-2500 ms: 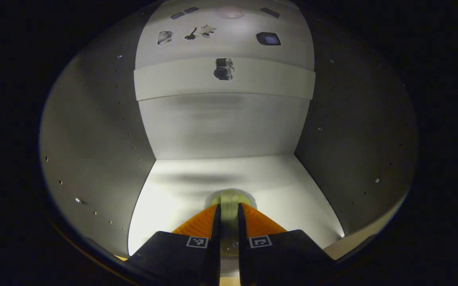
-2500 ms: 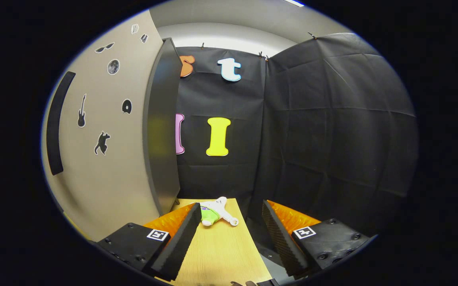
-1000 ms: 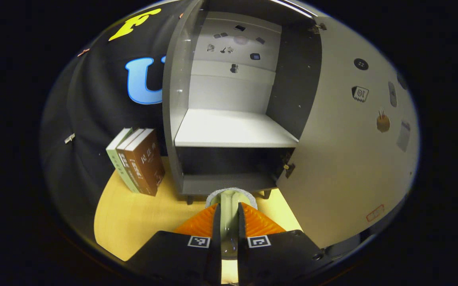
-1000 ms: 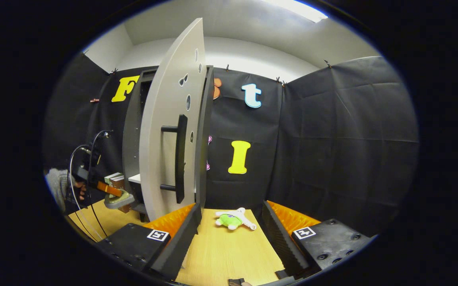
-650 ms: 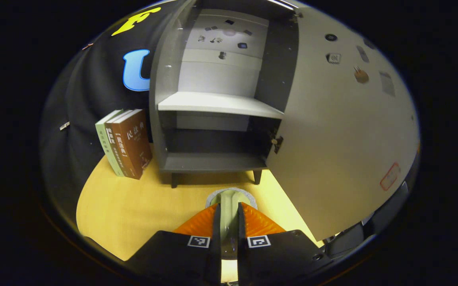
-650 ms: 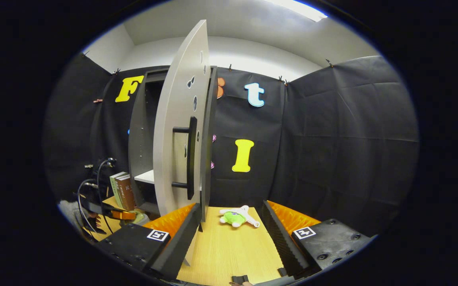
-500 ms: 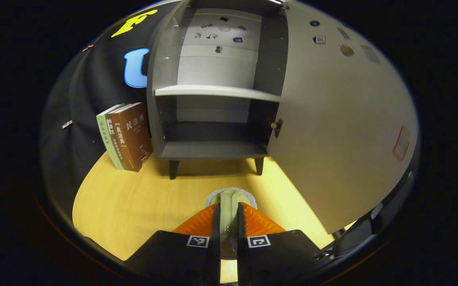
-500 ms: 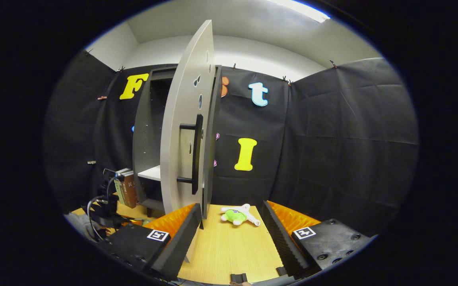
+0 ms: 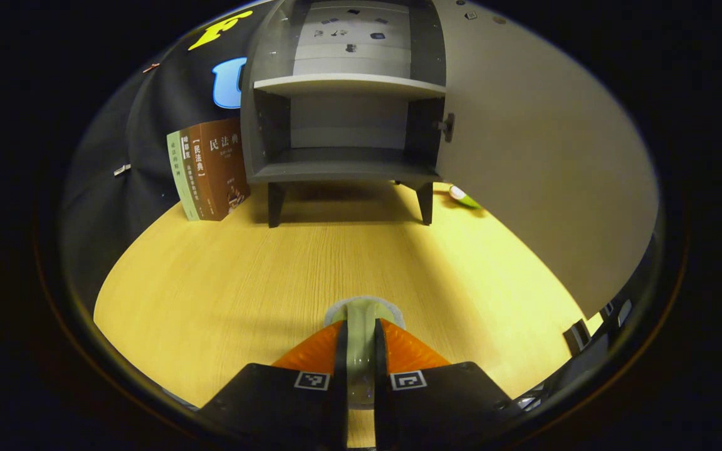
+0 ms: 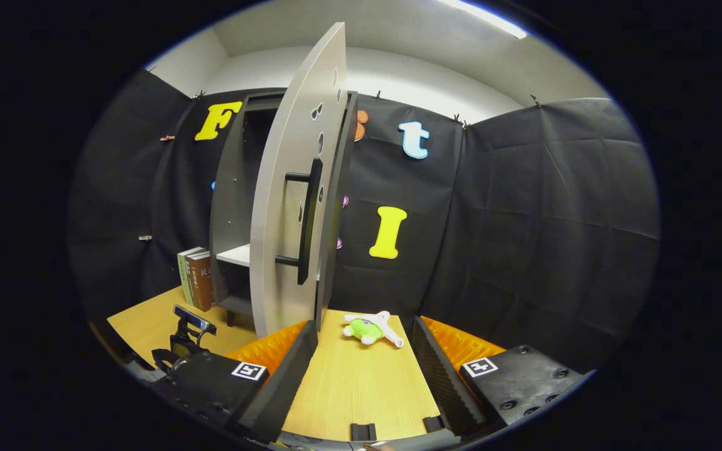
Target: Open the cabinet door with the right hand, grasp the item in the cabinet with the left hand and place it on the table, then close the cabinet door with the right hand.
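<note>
Left gripper: fingers pressed onto a pale green, translucent, rounded item with a grey rim, pinched edge-on between them. What the item is cannot be told. It sits just above the light wooden tabletop; contact with the wood cannot be judged.

Ahead of it, well apart, stands the grey two-shelf cabinet on short legs, both shelves bare. Its pale grey door swings wide open along the right side of the left gripper view. A row of upright green and brown books stands just beside the cabinet's left wall.

Right gripper: fingers spread, holding nothing, low over the tabletop, near the door's free edge. The black bar handle is on the door face above. A small green and white plush toy lies on the tabletop beyond the fingers.

Judgement: item is out; release and door closing remain.

Risks: released on its edge, the rounded item could roll or tip. The door's sweep runs over the tabletop in front of the cabinet, so an item set too close could be struck.

Room: broad bare wood around the left gripper; tabletop edge close behind it.
</note>
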Action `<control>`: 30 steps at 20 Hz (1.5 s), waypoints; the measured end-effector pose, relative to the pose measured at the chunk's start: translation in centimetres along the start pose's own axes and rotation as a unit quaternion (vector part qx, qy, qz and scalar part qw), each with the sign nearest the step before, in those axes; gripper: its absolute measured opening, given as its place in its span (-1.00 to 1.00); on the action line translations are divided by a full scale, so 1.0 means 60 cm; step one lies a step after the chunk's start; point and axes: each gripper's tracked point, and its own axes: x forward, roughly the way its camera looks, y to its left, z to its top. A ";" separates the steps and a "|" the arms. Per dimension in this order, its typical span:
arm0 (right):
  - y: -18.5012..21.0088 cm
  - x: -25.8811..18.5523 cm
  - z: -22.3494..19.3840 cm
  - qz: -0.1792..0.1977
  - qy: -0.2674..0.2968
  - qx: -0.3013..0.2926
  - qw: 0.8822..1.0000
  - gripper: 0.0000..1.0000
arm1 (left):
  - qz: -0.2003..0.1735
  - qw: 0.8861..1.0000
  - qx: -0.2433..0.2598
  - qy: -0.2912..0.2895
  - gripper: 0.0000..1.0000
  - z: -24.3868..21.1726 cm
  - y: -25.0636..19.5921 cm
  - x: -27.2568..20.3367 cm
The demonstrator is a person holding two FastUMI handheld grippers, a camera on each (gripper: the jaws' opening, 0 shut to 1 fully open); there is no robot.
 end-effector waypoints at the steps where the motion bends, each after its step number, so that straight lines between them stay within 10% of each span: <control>1: 0.001 0.001 -0.001 0.001 0.002 0.002 1.000 0.94 | 0.004 1.000 -0.002 0.003 -0.59 -0.010 0.001 0.005; 9: -0.009 0.006 -0.015 -0.002 0.019 0.001 1.000 0.94 | 0.002 1.000 -0.018 0.012 -0.46 -0.036 0.010 0.017; 13: -0.009 0.004 -0.016 -0.002 0.018 0.000 1.000 0.94 | 0.008 1.000 -0.022 0.021 0.94 -0.038 0.014 0.006; 24: 0.039 0.022 0.039 0.044 -0.031 0.029 0.998 0.95 | -0.015 0.984 0.041 -0.175 0.92 0.237 0.083 -0.249; 30: 0.063 0.055 0.088 0.070 -0.078 0.036 0.994 0.94 | 0.055 0.960 0.017 -0.276 0.90 0.408 0.183 -0.430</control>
